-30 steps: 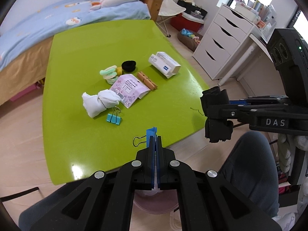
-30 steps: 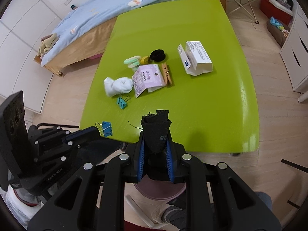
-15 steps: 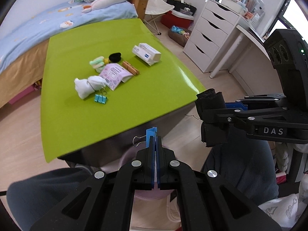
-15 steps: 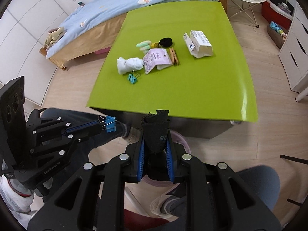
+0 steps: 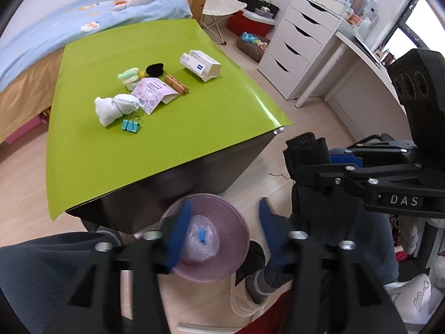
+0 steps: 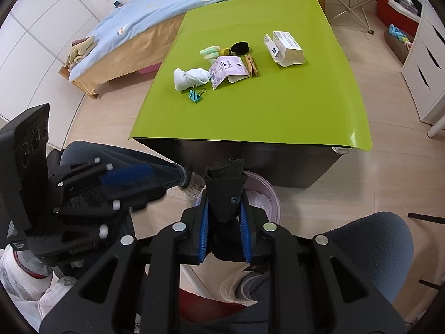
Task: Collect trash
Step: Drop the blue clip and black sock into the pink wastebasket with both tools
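green table (image 6: 278,111) by a bed (image 6: 167,8) — left tongs (image 5: 222,231) opening, seemingly empty, over bin (image 5: 236,217); right tongs (image 6: 224,208) clamp black cloth (image 6: 225,186).

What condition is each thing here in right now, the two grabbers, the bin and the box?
Left gripper: fingers opening, nothing between them.
Right gripper: shut on black cloth.
Pink bin: lined with a bag, blue clip inside.
White box: lying flat, one end open.
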Demonstrator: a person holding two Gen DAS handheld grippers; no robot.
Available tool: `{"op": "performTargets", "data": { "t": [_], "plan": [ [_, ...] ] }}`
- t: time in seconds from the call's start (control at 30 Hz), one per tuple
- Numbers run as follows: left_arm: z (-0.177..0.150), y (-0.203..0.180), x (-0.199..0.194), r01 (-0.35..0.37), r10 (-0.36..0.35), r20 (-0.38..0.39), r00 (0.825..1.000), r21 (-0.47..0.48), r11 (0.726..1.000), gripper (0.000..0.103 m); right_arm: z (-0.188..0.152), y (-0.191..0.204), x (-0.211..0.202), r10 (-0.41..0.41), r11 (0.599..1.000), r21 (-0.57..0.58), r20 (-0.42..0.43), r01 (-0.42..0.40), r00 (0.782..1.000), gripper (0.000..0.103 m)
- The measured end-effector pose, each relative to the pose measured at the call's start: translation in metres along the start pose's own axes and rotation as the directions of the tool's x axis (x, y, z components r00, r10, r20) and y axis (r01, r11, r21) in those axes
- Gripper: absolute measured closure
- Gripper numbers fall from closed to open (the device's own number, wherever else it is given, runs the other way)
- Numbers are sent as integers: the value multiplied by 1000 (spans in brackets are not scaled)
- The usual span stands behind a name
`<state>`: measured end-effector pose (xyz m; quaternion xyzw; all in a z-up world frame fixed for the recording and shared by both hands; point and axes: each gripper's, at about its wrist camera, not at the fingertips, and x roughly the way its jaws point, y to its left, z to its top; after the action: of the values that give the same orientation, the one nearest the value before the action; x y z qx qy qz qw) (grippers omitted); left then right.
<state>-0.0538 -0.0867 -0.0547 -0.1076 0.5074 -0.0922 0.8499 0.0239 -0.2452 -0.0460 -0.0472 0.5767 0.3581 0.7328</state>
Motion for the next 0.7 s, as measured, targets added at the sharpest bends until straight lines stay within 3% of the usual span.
{"op": "performTargets", "data": {
  "t": [0.07,0.2,0.53,0.63,0.7],
  "plan": [
    [0,3,-2,-10,10,14,1000,-16,1000,21,0,1,1,0,1000,-3,0,0,1000,84],
    [2,9,-11,-33,35,54,998,-44,998,9,0,2,4,3,1000,-10,-4,-3,1000,84],
    [4,28,-42,-74,86,118,989,-102,992,8,3,15,11,32,998,-50,-13,-33,999,83],
    [3,34,-49,-87,102,128,986,-116,989,8,5,19,12,36,997,-66,-9,-37,999,66],
    [2,37,-53,-94,111,132,985,-125,988,8,6,19,12,28,997,-67,3,-27,1000,30]
  ]
}}
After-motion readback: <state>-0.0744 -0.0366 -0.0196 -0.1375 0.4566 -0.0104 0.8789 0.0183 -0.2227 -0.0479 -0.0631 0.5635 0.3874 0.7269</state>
